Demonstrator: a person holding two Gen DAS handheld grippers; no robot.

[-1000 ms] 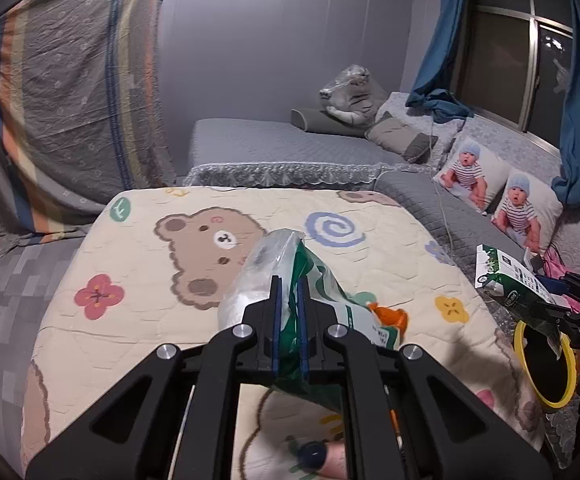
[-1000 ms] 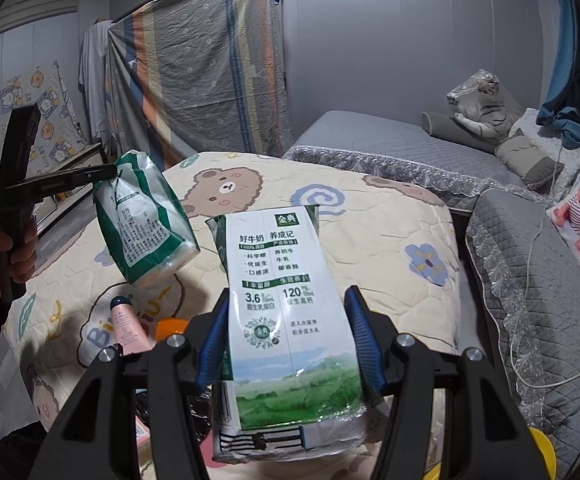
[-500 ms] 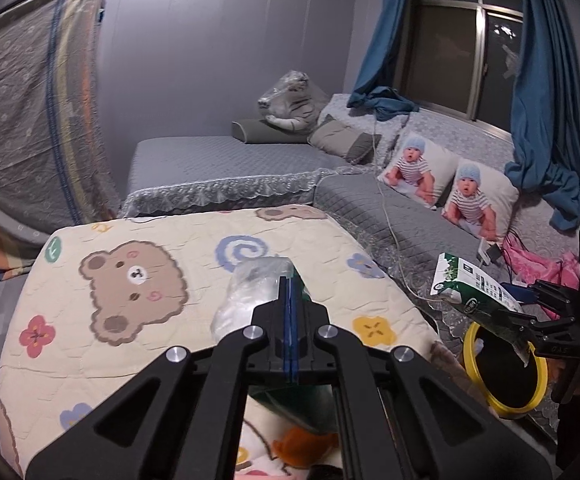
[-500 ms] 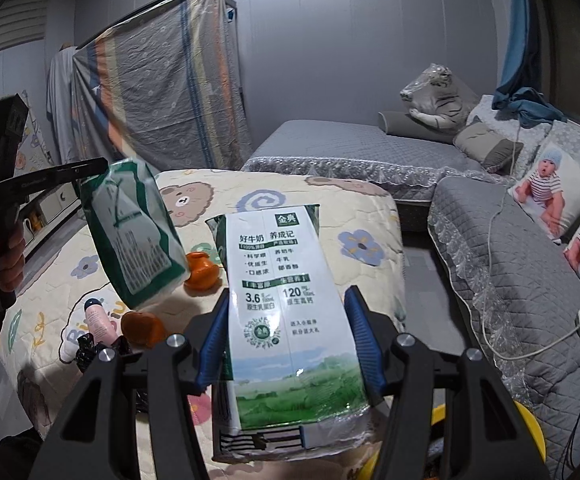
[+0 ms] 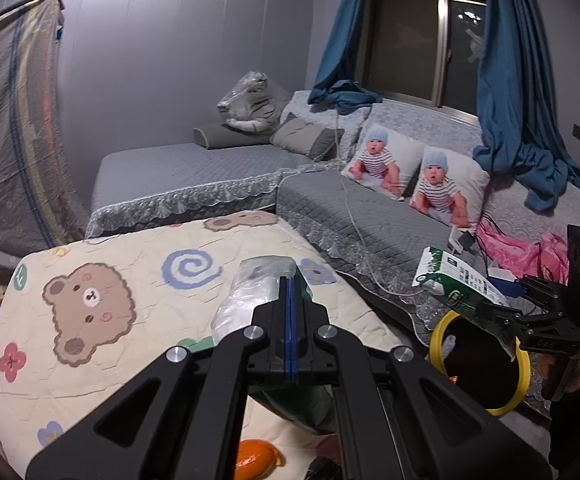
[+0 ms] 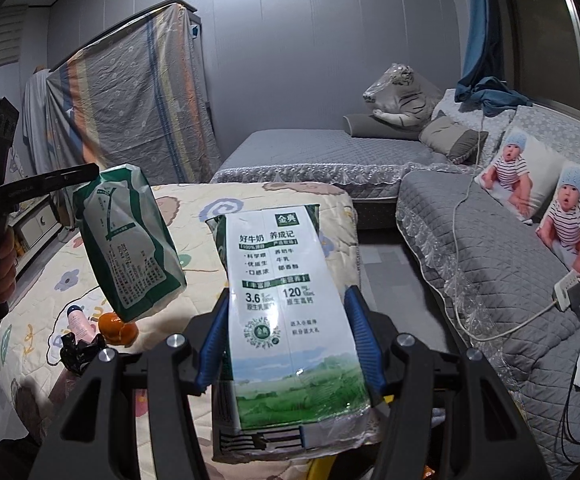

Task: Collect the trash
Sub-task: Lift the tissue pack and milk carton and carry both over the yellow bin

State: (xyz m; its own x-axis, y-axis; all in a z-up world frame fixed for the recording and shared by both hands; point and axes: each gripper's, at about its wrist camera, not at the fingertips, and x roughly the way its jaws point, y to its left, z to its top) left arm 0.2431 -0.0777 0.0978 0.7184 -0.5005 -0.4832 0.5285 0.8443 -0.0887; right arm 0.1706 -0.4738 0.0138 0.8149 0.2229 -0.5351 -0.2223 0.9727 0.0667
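My left gripper (image 5: 291, 300) is shut on the top edge of a green and white snack bag (image 5: 250, 300), which hangs above the bear quilt; the bag also shows in the right wrist view (image 6: 130, 244). My right gripper (image 6: 286, 320) is shut on a white and green milk carton (image 6: 286, 300), held over a yellow-rimmed trash bin (image 5: 478, 364) beside the bed; the carton also shows in the left wrist view (image 5: 458, 292). An orange peel (image 6: 116, 328), a pink tube (image 6: 78, 318) and a black crumpled wrapper (image 6: 78, 350) lie on the quilt.
The bear quilt (image 5: 130, 280) covers a low bed. A grey sofa (image 5: 370, 216) with two baby-print pillows (image 5: 410, 172) runs along the right, with a white cable and charger on it. A covered wardrobe (image 6: 130, 100) stands at the back left.
Both grippers have swung to the right with their loads, toward the sofa side. The carton now sits over the yellow bin's rim. The bag has come nearer the bed's right edge.
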